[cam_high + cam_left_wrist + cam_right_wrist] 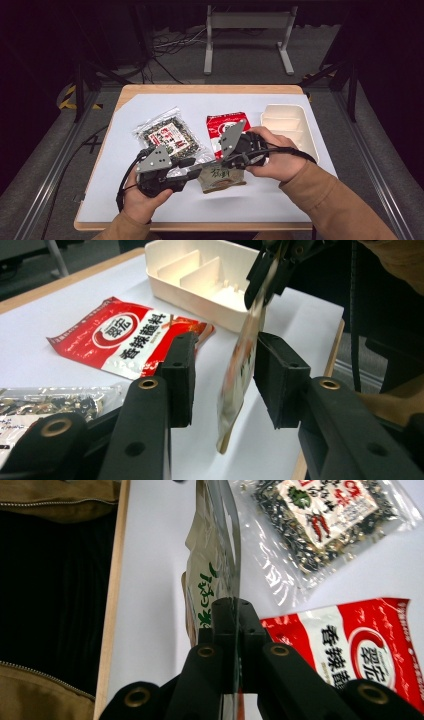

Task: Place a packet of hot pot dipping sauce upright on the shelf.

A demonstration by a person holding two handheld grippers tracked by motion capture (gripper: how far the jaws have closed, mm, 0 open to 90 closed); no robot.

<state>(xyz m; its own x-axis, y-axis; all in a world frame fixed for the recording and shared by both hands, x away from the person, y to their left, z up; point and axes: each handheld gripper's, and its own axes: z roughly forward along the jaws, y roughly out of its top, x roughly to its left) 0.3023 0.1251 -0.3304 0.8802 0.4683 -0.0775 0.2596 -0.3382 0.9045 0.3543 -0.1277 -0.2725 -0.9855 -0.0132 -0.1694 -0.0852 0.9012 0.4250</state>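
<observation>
White-covered surface [150, 200], dark room behind; inventory from my seat:

- Item 1: beige snack pouch [220, 177], lower centre of high view, lifted on edge between my two hands. Long axis runs away from right hand-held gripper [226, 161] toward left one.
- R hand-held gripper: pinched tight on pouch's top seam [227, 587].
- L hand-held gripper [192, 162]: jaws part-open, straddling pouch [240, 375]; pads [280, 380] not pressing. No grip.
- Item 2: red sachet [225, 127], flat, centre.
- Item 3: clear seaweed-mix bag [167, 132], left of centre.
- Item 4: divided cream tray [287, 122], upper right. R hand nearer it, so I judge R carries pouch there.
</observation>
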